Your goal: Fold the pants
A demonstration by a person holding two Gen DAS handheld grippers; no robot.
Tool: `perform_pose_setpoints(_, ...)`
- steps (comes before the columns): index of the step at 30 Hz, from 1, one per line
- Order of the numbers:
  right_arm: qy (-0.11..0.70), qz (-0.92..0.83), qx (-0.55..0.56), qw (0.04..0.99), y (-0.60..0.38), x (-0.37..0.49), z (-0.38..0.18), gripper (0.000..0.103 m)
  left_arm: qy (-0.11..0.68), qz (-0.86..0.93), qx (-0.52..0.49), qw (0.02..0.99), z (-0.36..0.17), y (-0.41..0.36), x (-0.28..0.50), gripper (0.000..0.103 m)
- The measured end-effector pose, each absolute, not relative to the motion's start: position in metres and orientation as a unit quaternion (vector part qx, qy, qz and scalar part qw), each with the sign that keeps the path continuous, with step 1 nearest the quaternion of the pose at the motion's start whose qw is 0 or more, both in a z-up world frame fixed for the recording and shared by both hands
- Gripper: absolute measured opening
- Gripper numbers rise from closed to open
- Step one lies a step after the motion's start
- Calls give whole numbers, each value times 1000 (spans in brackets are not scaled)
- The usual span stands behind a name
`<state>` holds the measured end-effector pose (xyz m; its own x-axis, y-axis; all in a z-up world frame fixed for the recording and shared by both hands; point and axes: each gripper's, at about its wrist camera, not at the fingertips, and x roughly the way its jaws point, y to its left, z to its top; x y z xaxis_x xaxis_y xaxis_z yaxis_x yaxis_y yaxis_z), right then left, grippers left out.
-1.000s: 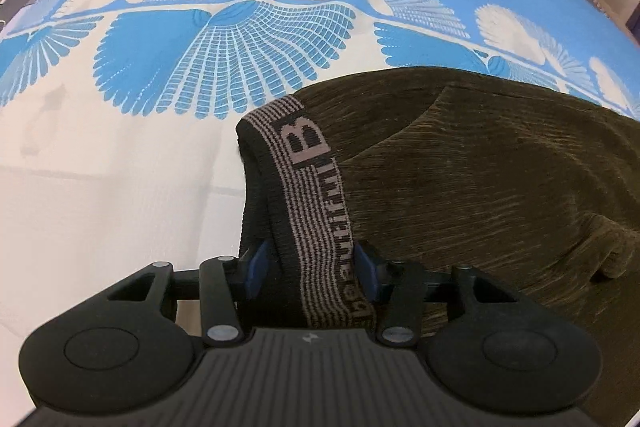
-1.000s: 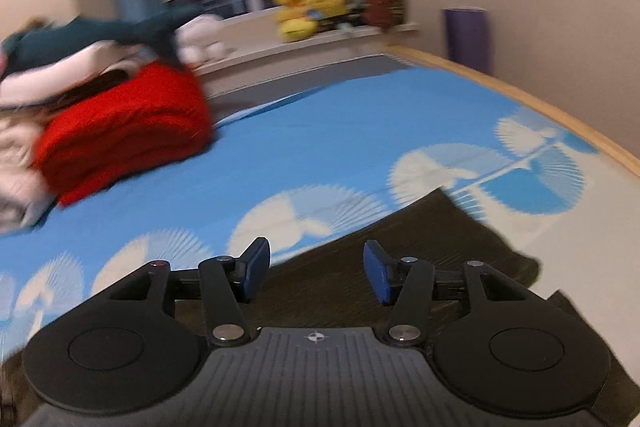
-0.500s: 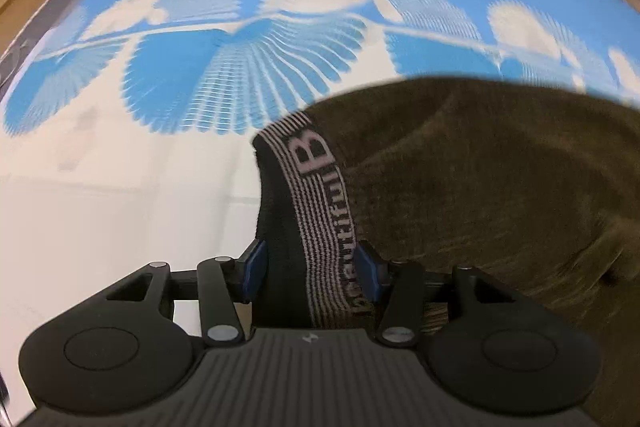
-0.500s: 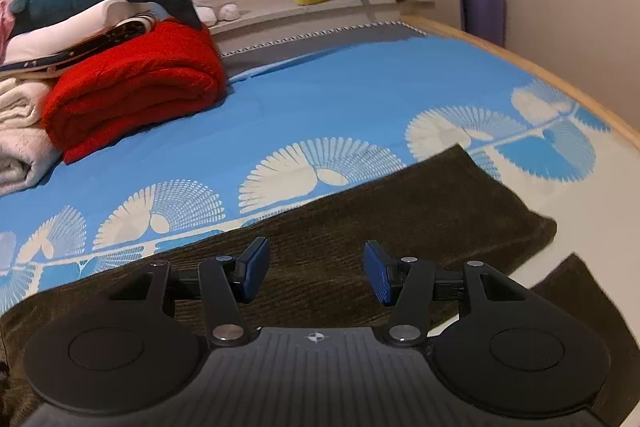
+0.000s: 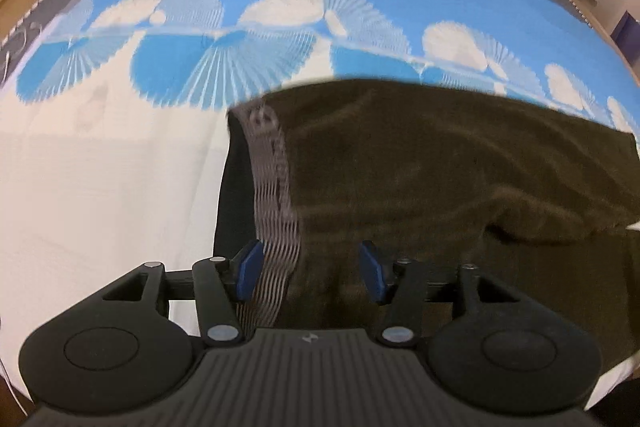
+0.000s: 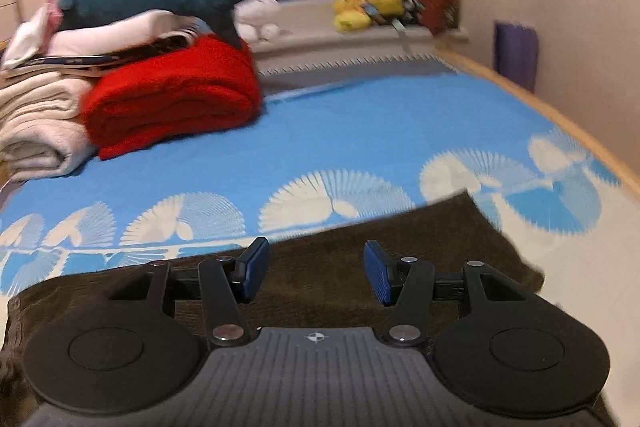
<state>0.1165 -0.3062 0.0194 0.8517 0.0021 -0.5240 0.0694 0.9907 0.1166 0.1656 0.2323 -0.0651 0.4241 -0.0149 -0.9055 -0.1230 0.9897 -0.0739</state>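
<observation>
The dark olive-brown ribbed pants [image 5: 440, 163] lie spread flat on a bed sheet printed with blue and white fan shapes [image 5: 200, 39], their length running across the bed. Their grey striped elastic waistband [image 5: 276, 195] sits at the left end of the garment in the left wrist view, blurred, and runs down toward the camera.

The left gripper [image 5: 310, 271] points steeply down over that waistband end. Its blue-padded fingers [image 5: 249, 269] stand apart and its jaws are opening; the waistband passes between them, close against the left pad, while the right pad stands clear of the cloth with a gap. The pads do not press on the fabric.

The right gripper [image 6: 316, 273] looks more level across the bed, over the far stretch of the pants [image 6: 400, 251]. Its fingers [image 6: 253, 269] are apart with nothing between them; the brown cloth lies below and beyond the tips. Whether the tips touch the fabric cannot be told.

At the far side of the bed rest a folded red knitted blanket [image 6: 172, 99] and, just beside it, a stack of folded cream and white bedding [image 6: 40, 123]. Yellow plush toys [image 6: 368, 5] sit on the window ledge beyond
</observation>
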Motion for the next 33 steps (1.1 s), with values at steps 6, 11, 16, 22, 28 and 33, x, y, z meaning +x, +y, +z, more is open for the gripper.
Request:
perform_pose_setpoints(6,302,-49,59,950,-325,85,-6,55,576,21,-21,817,-103,229,142,59)
perform_pose_setpoints(11,319,-60,124,938,-345,75,-13,55,605,3,44,795,-135,228,131,54)
perform_pose_setpoints(16,324,-66,101,938,-347,70,-16,55,610,16,83,788,-141,227,123,55)
perform_pose_setpoints(22,323,-62,80,941,-343,72,-17,55,562,-31,40,826,-109,221,117,54)
perform_pose_setpoints(28,315,-60,63,945,-336,73,-13,55,621,-80,100,774,-143,208,108,56)
perform_pose_setpoints(33,313,-56,63,946,-334,75,-13,55,602,-82,91,789,-129,209,112,56)
